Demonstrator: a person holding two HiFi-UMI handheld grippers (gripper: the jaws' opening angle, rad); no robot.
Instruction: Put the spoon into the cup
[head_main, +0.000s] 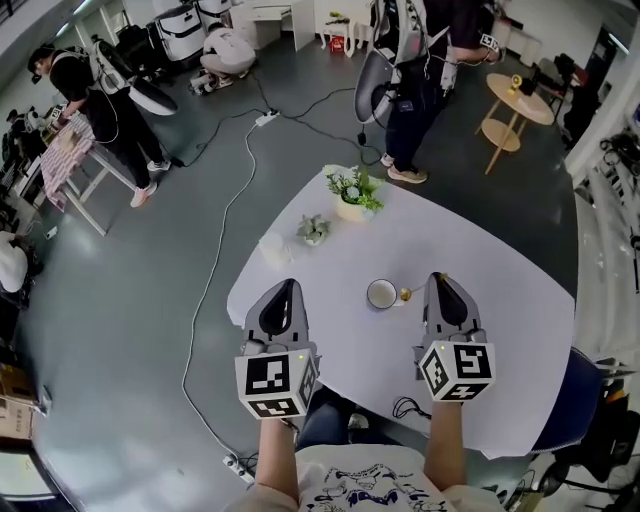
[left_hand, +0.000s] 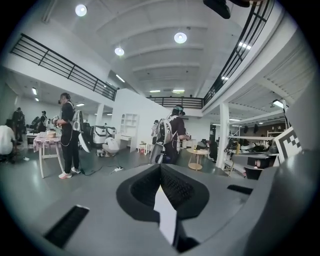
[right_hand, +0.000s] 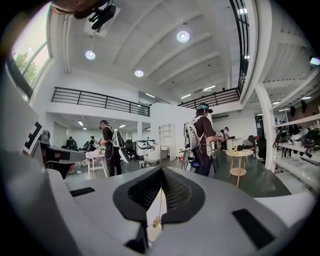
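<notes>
Bright ceiling lights (right_hand: 183, 36), soft shadows, fisheye-warped edges, dark vignetted corners

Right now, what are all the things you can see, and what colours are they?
table: one, white, on grey floor
cup: one, white, on the table between the tongs
spoon: one, gold, beside the cup
flowering plant: one, green in a cream pot, table's far edge
small plant: one, greyish, beside it
side table: one, wooden, far right
people: at least three, dark or white clothes, far floor
left tongs: one, grey, shut, over the table's near edge
right tongs: one, grey, shut, near the spoon
</notes>
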